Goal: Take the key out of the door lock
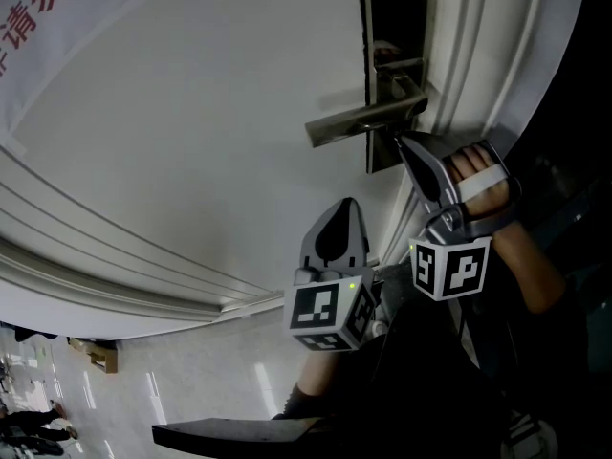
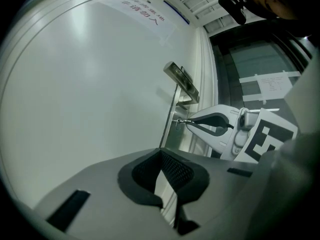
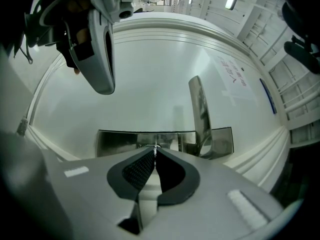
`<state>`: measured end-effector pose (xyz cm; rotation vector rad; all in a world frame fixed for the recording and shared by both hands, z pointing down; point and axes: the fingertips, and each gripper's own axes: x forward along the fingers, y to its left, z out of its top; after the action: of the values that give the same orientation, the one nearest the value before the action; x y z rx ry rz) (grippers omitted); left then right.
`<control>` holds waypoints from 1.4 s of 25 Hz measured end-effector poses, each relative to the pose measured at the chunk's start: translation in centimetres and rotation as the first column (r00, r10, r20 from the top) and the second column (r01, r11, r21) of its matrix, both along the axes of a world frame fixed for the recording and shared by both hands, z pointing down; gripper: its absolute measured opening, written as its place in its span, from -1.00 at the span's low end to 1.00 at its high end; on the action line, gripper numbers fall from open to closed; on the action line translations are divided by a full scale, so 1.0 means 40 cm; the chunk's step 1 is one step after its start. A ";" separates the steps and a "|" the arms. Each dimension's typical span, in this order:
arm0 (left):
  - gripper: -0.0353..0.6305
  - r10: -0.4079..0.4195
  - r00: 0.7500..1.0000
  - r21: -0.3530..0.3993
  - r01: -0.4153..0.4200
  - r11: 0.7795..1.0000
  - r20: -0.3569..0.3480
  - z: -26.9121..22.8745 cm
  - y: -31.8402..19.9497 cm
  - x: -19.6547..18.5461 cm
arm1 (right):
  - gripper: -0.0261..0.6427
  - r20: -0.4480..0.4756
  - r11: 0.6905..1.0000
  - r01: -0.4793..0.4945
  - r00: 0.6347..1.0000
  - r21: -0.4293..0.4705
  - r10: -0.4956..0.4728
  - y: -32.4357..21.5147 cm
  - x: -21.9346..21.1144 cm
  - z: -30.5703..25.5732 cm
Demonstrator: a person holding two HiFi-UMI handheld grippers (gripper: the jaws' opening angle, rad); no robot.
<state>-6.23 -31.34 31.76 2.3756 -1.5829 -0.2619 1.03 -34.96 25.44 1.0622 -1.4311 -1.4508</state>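
Note:
The door's steel lock plate (image 1: 392, 27) carries a lever handle (image 1: 363, 120). My right gripper (image 1: 399, 142) is at the plate's lower end, below the handle, shut on the small metal key (image 2: 181, 121). In the right gripper view its jaws (image 3: 155, 150) pinch the thin key (image 3: 155, 146) against the lock plate (image 3: 120, 143); I cannot tell how deep the key sits. My left gripper (image 1: 342, 206) hangs lower and to the left, away from the lock. Its jaws (image 2: 161, 155) are shut with nothing in them.
The white door (image 1: 191, 113) fills most of the view, with raised mouldings (image 1: 115, 256) below and a door frame (image 1: 478, 46) right of the lock. A paper notice (image 2: 145, 15) is stuck on the door. A tiled floor (image 1: 191, 390) shows at the bottom left.

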 end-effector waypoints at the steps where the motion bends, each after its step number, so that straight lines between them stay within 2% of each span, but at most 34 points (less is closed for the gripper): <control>1: -0.89 -0.001 1.000 -0.001 0.001 1.000 0.001 0.001 0.000 0.000 | -0.89 -0.001 1.000 0.000 1.000 0.001 0.000 0.000 0.000 0.000; 35: -0.89 0.001 1.000 -0.010 -0.001 1.000 -0.015 0.009 -0.005 -0.016 | -0.89 0.029 1.000 -0.023 0.999 0.002 0.023 0.000 0.000 -0.001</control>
<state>-6.86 -31.55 32.10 2.3612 -1.5728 -0.2704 1.04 -34.96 25.40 1.1021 -1.4338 -1.4263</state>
